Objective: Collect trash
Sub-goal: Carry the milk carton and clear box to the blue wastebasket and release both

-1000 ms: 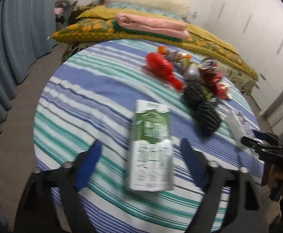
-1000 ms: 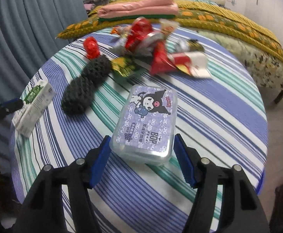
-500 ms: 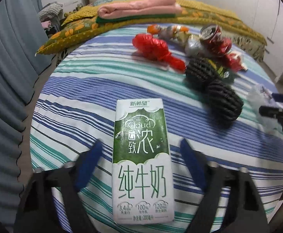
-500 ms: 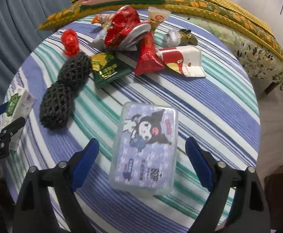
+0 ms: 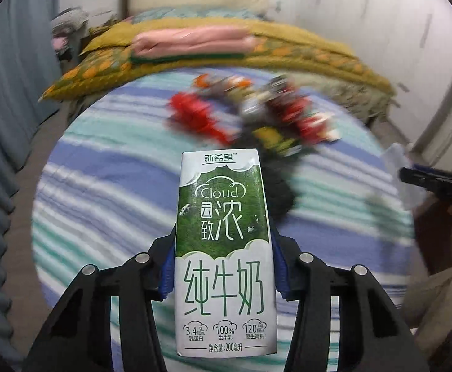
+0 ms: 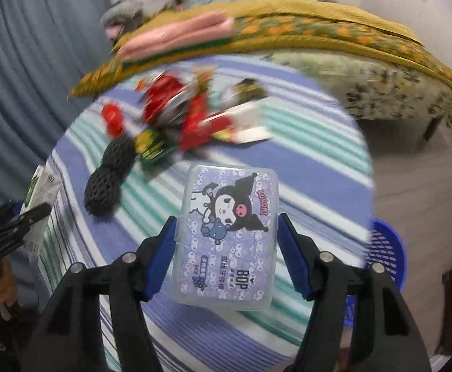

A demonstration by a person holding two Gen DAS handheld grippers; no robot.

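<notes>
**Both grippers loaded, basket waiting**

Between the left gripper's (image 5: 224,266) fingers (image 5: 167,274) the milk carton (image 5: 224,248) is clamped by its sides; likewise the right gripper (image 6: 227,248) squeezes the clear floss-pick box (image 6: 230,235). Both appear lifted clear of the striped surface (image 6: 303,155), presumably for carrying to the blue basket (image 6: 387,248) below its edge. Wrappers (image 6: 192,114) and two black mesh sleeves (image 6: 111,173) lie beyond, well apart, not obstructing.

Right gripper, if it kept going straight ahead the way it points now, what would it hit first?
Already clamping the clear floss-pick box, the right gripper points toward the blurred wrapper pile on the striped tablecloth; probably that, though depth is unclear.
</notes>
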